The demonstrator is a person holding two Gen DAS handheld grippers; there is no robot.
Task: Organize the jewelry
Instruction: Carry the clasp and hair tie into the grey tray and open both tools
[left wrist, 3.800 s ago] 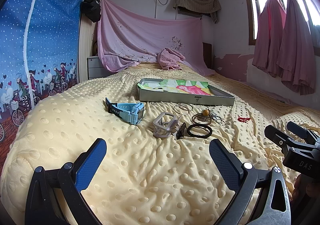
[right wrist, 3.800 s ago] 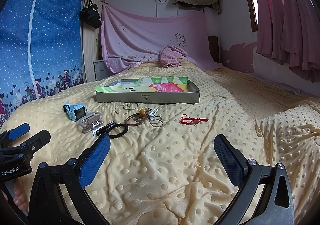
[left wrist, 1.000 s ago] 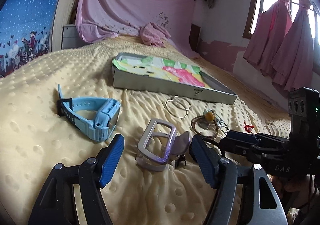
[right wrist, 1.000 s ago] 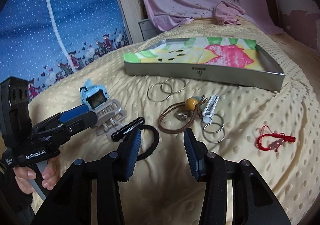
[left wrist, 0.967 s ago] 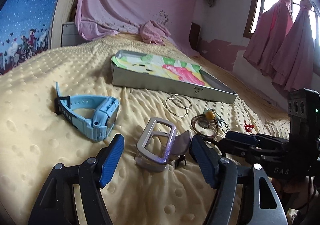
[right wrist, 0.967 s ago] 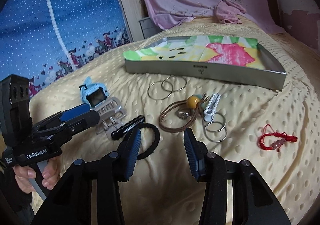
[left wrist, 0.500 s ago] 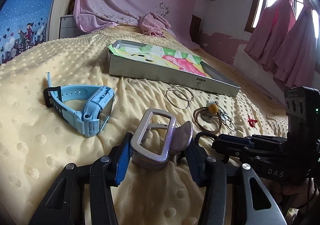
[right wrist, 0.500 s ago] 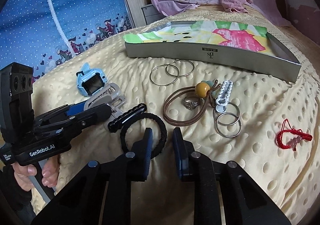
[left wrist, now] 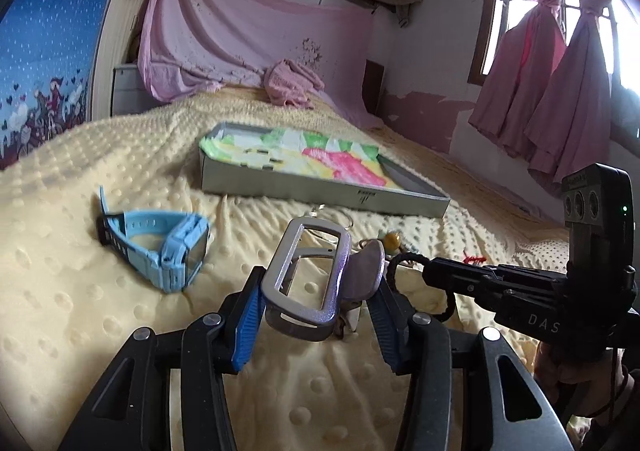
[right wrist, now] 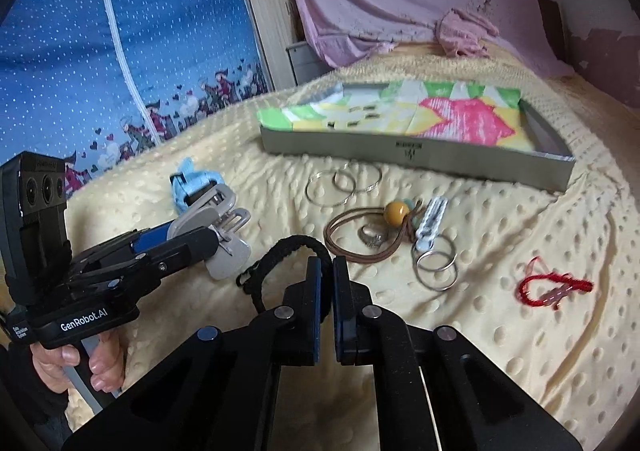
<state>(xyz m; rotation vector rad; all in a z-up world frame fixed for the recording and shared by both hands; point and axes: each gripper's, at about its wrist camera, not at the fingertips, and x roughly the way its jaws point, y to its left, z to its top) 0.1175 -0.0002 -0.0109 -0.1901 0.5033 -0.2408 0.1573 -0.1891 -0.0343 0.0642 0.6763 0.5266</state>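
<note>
My left gripper is shut on a silver-purple hair claw clip and holds it above the yellow blanket; the clip also shows in the right wrist view. My right gripper is shut on a black braided hair band, lifted off the blanket; the band shows by its tip in the left wrist view. A blue watch lies to the left. A grey tray with colourful lining stands behind.
On the blanket lie thin silver hoops, a brown cord with a yellow bead, a white clip with key rings and a red string bracelet. A pink cloth lies at the bed's head.
Both grippers have closed. The left one has taken hold of the claw clip and raised it; the right one has pinched the black hair band and lifted it.
</note>
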